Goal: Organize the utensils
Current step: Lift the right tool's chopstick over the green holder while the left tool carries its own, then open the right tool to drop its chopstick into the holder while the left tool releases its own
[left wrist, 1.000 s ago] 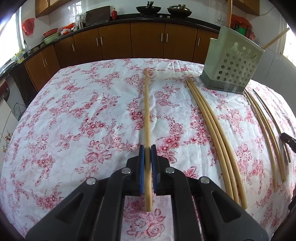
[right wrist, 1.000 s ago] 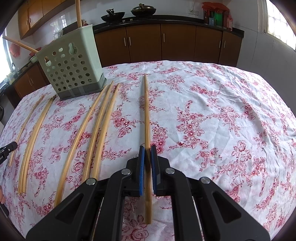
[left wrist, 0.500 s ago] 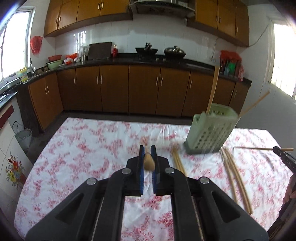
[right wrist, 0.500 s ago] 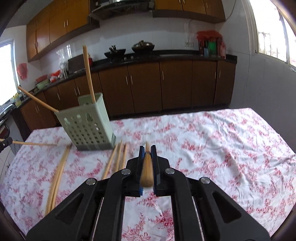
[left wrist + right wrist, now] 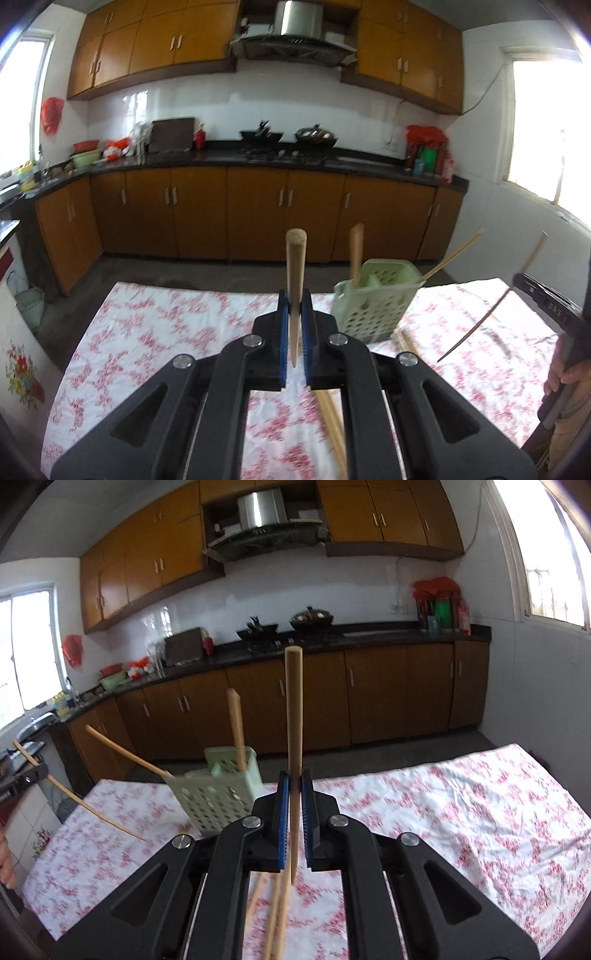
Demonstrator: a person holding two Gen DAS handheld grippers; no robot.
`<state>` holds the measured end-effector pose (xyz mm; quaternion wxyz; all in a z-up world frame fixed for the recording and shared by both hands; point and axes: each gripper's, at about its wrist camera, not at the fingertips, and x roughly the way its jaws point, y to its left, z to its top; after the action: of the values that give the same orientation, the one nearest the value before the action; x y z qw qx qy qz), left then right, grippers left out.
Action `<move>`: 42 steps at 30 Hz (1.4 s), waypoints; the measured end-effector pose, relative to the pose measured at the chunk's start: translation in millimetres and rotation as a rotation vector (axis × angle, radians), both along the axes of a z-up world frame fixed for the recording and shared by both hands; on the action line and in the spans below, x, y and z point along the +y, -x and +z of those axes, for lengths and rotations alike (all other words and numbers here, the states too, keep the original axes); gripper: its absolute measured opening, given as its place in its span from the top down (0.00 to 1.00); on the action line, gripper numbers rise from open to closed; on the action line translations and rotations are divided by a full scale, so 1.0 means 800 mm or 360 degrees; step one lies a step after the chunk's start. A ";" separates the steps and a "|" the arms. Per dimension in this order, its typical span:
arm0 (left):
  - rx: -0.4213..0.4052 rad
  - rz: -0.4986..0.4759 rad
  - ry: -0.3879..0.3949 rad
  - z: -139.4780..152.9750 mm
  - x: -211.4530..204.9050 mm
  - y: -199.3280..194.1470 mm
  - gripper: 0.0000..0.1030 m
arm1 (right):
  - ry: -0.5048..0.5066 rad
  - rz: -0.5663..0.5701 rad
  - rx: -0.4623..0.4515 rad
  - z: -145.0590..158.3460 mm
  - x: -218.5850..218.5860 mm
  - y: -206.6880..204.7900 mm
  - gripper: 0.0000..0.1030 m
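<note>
My left gripper [image 5: 295,300] is shut on a wooden chopstick [image 5: 295,266] that sticks up and forward between the blue pads. My right gripper [image 5: 295,780] is shut on another chopstick [image 5: 293,709], also raised. A pale green perforated holder [image 5: 373,299] stands on the flowered table, to the right of the left gripper and to the left of the right one [image 5: 221,790]; two chopsticks lean in it. More chopsticks [image 5: 275,915] lie on the cloth below the right gripper. In the left wrist view the right gripper's chopstick [image 5: 491,310] shows at the right.
The table wears a white cloth with red flowers [image 5: 166,332]. Brown kitchen cabinets [image 5: 258,210] and a dark counter with woks run behind it. A person's hand [image 5: 565,369] is at the right edge of the left wrist view. Loose chopsticks [image 5: 332,417] lie under the left gripper.
Both grippers have risen from the cloth and tipped up, each lifting its chopstick off the table. The holder and table now sit lower in both views.
</note>
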<state>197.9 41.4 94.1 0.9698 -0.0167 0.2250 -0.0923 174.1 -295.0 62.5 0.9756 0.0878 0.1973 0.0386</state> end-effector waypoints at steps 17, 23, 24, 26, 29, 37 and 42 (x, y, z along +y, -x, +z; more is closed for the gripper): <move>-0.0454 -0.0060 0.0117 0.101 -0.108 -0.037 0.92 | -0.0103 0.0096 -0.0501 0.084 0.043 -0.026 0.93; -0.0407 -0.0020 0.0127 0.063 -0.120 -0.089 0.92 | -0.0070 0.0077 -0.0353 0.043 0.054 -0.075 0.93; -0.0370 -0.0022 0.0135 0.055 -0.122 -0.097 0.92 | -0.0062 0.0080 -0.0315 0.034 0.057 -0.081 0.93; -0.0292 -0.0038 0.0164 0.036 -0.121 -0.111 0.92 | -0.0042 0.0086 -0.0261 0.020 0.062 -0.085 0.93; -0.0229 -0.0052 0.0173 0.017 -0.119 -0.123 0.92 | -0.0022 0.0093 -0.0213 0.013 0.068 -0.088 0.92; -0.0234 -0.0072 0.0183 0.014 -0.110 -0.116 0.83 | -0.0006 0.0085 -0.0203 0.024 0.067 -0.072 0.61; -0.0258 -0.0060 0.0211 0.026 -0.092 -0.087 0.75 | 0.0023 0.0053 -0.0303 0.050 0.051 -0.028 0.61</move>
<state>267.8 -32.1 114.5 0.9797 -0.0692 0.1396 -0.1262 196.8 -253.9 102.2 0.9898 0.0735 0.1052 0.0617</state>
